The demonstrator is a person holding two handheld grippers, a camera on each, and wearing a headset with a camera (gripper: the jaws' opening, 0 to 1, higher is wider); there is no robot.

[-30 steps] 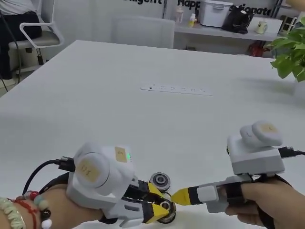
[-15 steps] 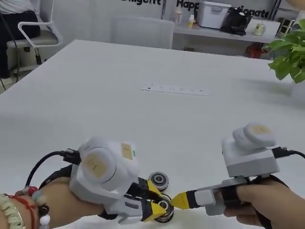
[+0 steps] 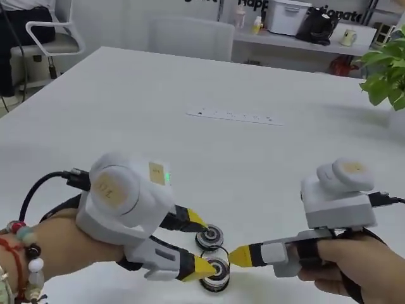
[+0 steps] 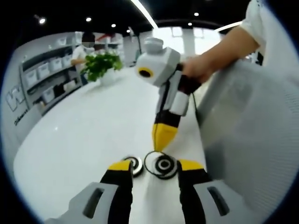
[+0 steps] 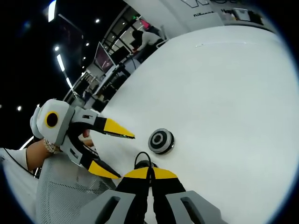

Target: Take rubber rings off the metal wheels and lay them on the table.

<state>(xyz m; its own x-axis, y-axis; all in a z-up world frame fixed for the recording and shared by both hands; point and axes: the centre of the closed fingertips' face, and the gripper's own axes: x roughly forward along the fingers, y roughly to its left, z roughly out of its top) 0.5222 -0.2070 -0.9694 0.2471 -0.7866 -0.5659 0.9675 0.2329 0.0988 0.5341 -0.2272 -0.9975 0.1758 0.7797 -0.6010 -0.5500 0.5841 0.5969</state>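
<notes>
Counting two wheels [image 3: 209,237], one rubber ring [image 4: 145,163]

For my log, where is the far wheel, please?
The far wheel lies bottom centre in the head view, behind the near wheel, beside the left tool.

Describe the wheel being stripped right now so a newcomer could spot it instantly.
At the near edge of the white table, two small metal wheels lie between the left gripper and the right gripper. It is the near wheel, closest to the person, at the right gripper's yellow tip. Unlike the far wheel, its thin black rubber ring is pulled loose into a loop.
</notes>
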